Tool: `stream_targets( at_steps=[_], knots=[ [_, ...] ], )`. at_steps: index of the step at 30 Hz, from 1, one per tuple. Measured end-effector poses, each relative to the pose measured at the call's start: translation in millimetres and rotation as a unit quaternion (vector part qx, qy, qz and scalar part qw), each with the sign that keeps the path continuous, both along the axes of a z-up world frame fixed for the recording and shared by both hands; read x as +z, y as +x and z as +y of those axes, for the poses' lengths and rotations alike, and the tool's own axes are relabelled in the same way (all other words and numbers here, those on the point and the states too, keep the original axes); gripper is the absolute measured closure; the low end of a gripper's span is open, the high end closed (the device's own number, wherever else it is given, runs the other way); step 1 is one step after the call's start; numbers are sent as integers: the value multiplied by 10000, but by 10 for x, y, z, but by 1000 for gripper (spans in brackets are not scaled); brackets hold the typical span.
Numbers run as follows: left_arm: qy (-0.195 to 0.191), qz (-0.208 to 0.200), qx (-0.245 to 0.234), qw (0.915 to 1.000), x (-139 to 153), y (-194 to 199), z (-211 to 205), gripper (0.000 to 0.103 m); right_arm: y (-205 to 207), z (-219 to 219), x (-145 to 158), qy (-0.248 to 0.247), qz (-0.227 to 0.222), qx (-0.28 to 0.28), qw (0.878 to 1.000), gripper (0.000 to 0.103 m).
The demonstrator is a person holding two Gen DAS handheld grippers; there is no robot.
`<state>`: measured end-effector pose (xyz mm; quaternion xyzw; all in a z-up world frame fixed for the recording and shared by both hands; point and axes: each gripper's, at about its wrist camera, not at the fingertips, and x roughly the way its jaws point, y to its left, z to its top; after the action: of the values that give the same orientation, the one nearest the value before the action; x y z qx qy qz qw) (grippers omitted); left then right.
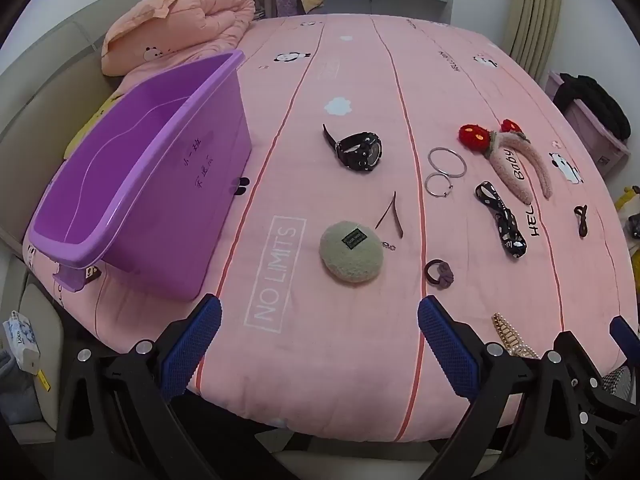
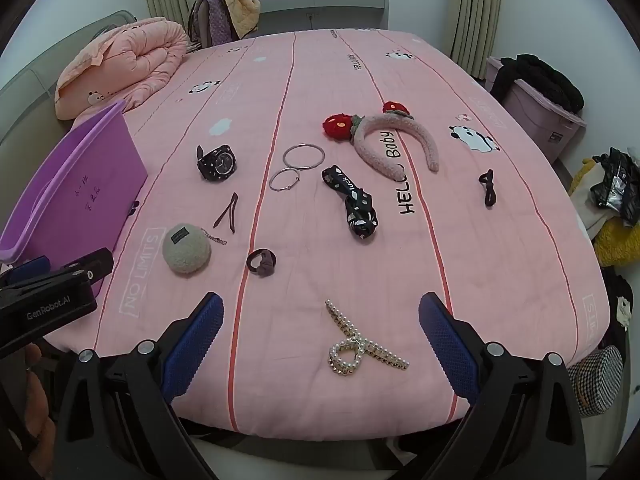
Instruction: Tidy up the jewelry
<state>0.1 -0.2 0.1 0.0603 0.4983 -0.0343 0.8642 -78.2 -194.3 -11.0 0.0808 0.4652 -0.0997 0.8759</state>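
Note:
A purple bin (image 1: 132,184) stands on the pink bed at the left, also in the right wrist view (image 2: 80,196). Scattered on the sheet lie a black watch (image 1: 358,151), two silver hoops (image 1: 446,162), a pink headband (image 1: 516,160), a black patterned tie (image 1: 502,220), a round grey pouch (image 1: 351,255), a brown clip (image 1: 390,216), a purple scrunchie (image 1: 439,273) and a pearl hair claw (image 2: 362,342). My left gripper (image 1: 320,344) is open and empty over the front edge. My right gripper (image 2: 320,344) is open, just before the pearl claw.
A folded peach quilt (image 1: 180,24) lies at the back left. A small dark hair tie (image 2: 488,187) lies far right. A lilac box with black clothes (image 2: 536,96) stands beside the bed on the right. The left gripper body (image 2: 48,300) shows at the right view's left edge.

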Motion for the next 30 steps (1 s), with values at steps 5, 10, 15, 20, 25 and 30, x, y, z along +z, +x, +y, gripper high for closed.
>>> stream_targets(
  at_steps=[5,10,15,20,25,30],
  knots=[
    [22,-30,3,10000,6,2,2,6,0,9,7,-4,8,-6,10000,9],
    [42,-39,-3,10000,24,28,7,6,1,14,12,-14,-6,7,10000,9],
    [44,-35,-18,10000,27,61,17,6,6,21,22,-18,-1,10,10000,9],
    [68,-71,0,10000,43,-11,-18,6,5,26,33,-23,-9,3,10000,9],
    [54,-65,-3,10000,48,-9,-20,6,1,35,42,-23,-10,1,10000,9],
    [51,-75,-13,10000,62,-16,-8,6,-2,42,48,-27,-14,0,10000,9]
  ],
)
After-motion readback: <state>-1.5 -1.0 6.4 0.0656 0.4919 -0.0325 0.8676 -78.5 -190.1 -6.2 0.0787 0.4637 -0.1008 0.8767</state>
